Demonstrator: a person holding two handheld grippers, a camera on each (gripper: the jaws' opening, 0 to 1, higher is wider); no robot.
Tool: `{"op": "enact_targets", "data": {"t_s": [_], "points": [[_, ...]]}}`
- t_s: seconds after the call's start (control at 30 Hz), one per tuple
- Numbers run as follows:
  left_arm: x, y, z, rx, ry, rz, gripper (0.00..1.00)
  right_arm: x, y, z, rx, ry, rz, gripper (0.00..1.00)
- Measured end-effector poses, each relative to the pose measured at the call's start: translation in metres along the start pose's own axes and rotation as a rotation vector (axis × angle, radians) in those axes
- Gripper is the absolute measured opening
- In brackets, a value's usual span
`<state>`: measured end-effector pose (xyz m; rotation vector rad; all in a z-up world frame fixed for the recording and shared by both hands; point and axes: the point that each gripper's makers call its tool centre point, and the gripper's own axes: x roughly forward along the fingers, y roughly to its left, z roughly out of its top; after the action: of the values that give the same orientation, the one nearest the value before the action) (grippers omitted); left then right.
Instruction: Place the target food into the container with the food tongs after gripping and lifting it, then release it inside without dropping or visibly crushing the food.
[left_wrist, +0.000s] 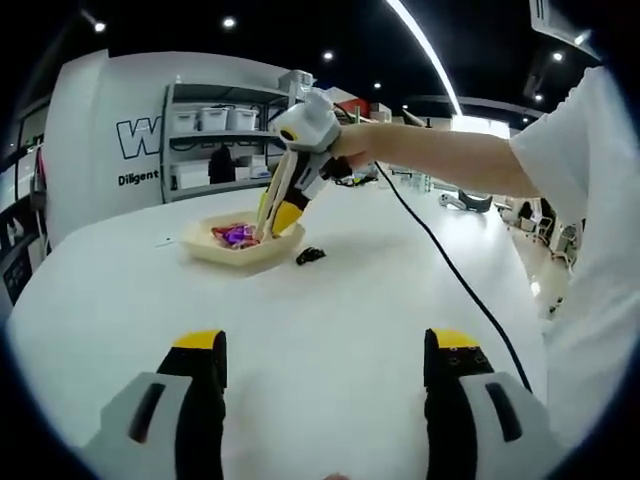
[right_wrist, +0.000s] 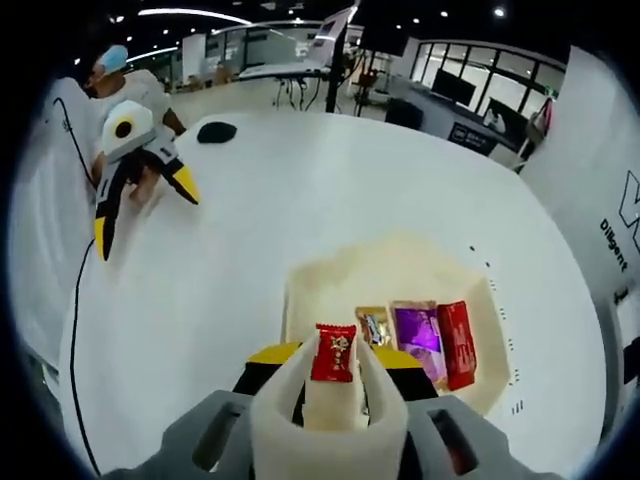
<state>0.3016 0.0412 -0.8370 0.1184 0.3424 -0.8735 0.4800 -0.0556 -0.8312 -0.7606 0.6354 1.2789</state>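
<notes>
While I hold the right gripper (right_wrist: 330, 400) over the near edge of the cream tray (right_wrist: 300, 290), its jaws squeeze the white food tongs (right_wrist: 325, 415), and the tong tips pinch a small red wrapped candy (right_wrist: 334, 352) just above the tray's rim. Inside the tray lie more wrapped sweets: a purple packet (right_wrist: 418, 335), a red packet (right_wrist: 458, 345) and a small striped one (right_wrist: 374, 327). My left gripper (left_wrist: 325, 355) hangs idle over bare table with its jaws spread wide and nothing between them; I see it again in the right gripper view, well away from the tray. The risk I judge from here is that the candy is caught only by its lower part, so a tilt or a jolt could let it slip and fall on the rim or outside the tray; too hard a squeeze could crumple the wrapper. A release too early, before the tips are clearly over the tray floor, would have the same result. The surface is a broad, smooth white table (left_wrist: 330, 300), with a small black object (left_wrist: 310, 256) lying just beside the tray and a black cable (left_wrist: 450, 270) trailing across it. Behind stand grey shelving with white bins (left_wrist: 215, 120), a white lettered wall and ceiling spotlights.
</notes>
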Motion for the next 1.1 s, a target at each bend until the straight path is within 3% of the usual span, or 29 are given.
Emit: {"op": "enact_targets", "data": {"t_s": [0.8, 1.1], "points": [[0.003, -0.005, -0.002, -0.001, 0.003, -0.005, 0.79, -0.032, 0.007, 0.004, 0.068, -0.105, -0.098, 0.17], [0.005, -0.007, -0.004, -0.003, 0.006, -0.008, 0.79, -0.046, 0.019, 0.002, 0.117, -0.184, -0.14, 0.17]]}}
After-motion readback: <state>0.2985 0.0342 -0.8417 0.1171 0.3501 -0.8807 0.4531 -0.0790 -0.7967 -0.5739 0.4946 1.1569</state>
